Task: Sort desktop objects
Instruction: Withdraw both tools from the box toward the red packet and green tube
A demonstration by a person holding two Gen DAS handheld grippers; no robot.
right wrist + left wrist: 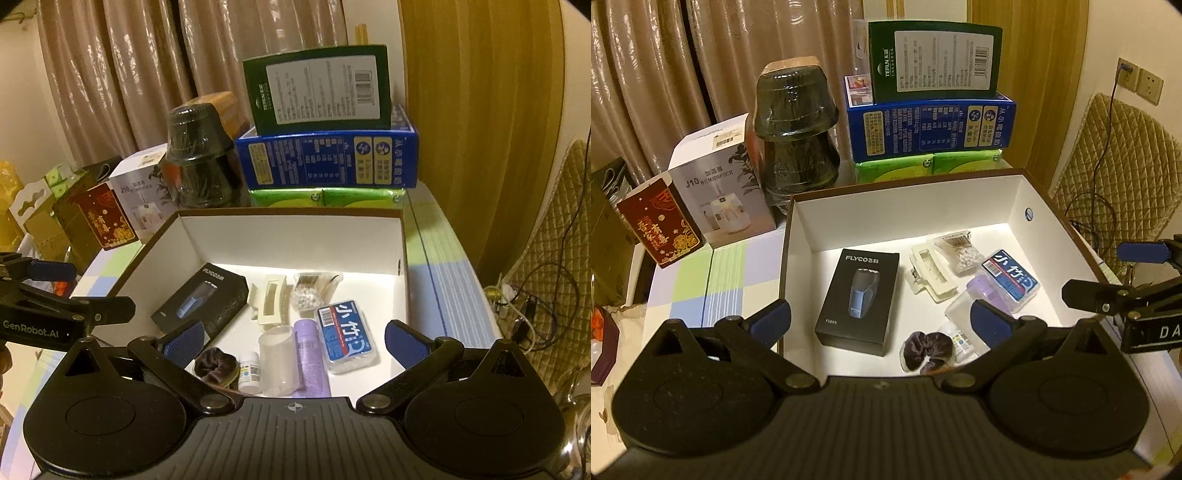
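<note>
Both grippers hang over the near rim of the white storage box (798, 236), each with its two blue-padded fingers spread wide and nothing between them. The left gripper (881, 319) sits above the near-left part of the box; the right gripper (293, 338) sits above the near-right part, its fingers straddling the small items below.

Seven things lie inside, one of each. Nearest are a dark scrunchie (216, 365), a small white pill bottle (250, 376), and a clear tube with a purple one (312, 360) touching it. Just beyond lie the blue floss box (347, 336), the black shaver box (858, 299) to the left, a cream hair claw (932, 273), and a bag of cotton swabs (958, 253) farthest back. The box floor behind the shaver box is bare up to the far wall.

Past the far rim stand two dark stacked pots (798, 133), a humidifier box (720, 195), a red carton (661, 225), and a pile of boxes: green packs (927, 166), a blue box (931, 127), and a green box (936, 61).
</note>
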